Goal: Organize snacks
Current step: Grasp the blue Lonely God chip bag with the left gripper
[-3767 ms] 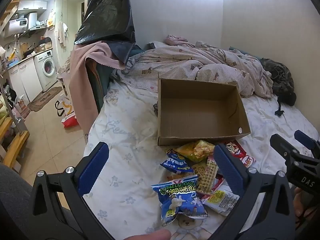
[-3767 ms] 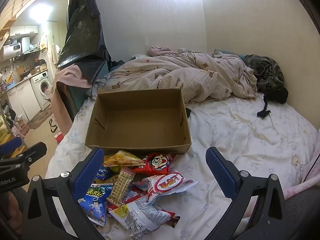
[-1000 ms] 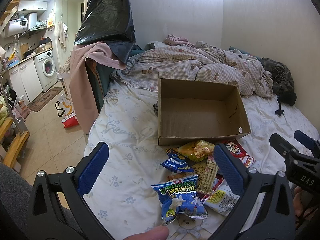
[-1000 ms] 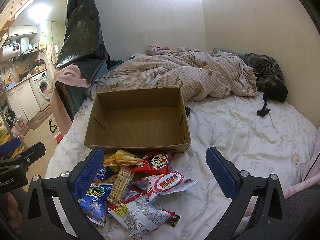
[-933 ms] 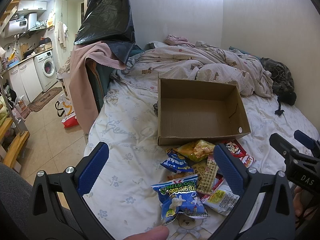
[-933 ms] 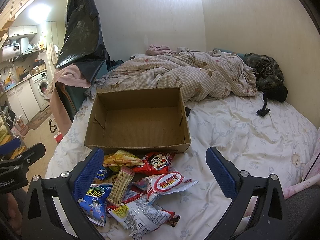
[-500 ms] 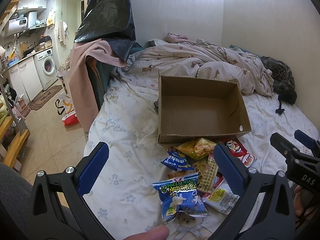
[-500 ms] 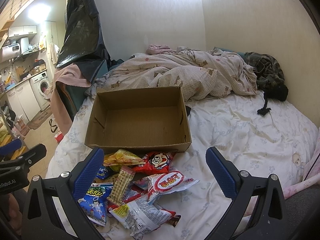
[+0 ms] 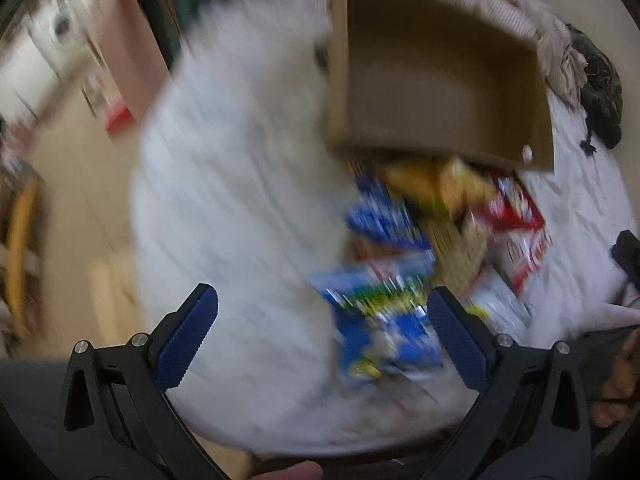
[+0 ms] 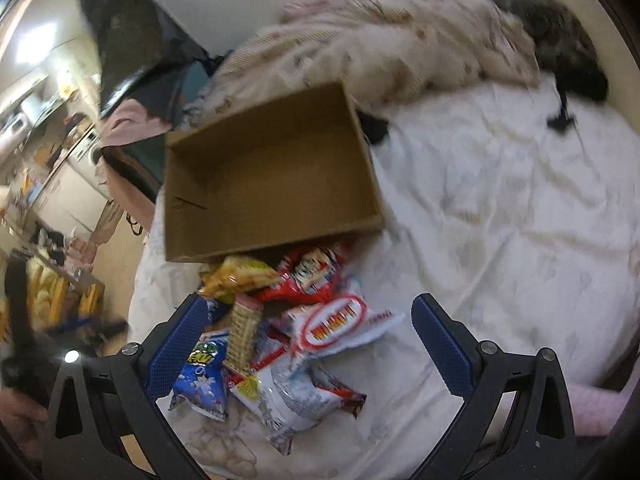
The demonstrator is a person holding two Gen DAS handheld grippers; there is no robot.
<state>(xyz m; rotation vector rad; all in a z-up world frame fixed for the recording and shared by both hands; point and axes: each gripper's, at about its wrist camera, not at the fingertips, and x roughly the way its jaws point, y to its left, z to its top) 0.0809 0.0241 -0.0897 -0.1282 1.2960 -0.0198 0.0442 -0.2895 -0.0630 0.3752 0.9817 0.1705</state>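
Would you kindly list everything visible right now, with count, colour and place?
box: one, brown, empty, on the bed behind the snacks
snacks: a pile, exact count unclear; blue, yellow, red, white packets, in front of the box
sheet: one, white, covering the bed
quilt: one, beige, bunched behind the box
dark cloth: one, far right corner
left gripper: blue pads, open, above the snacks
right gripper: blue pads, open, above the snacks
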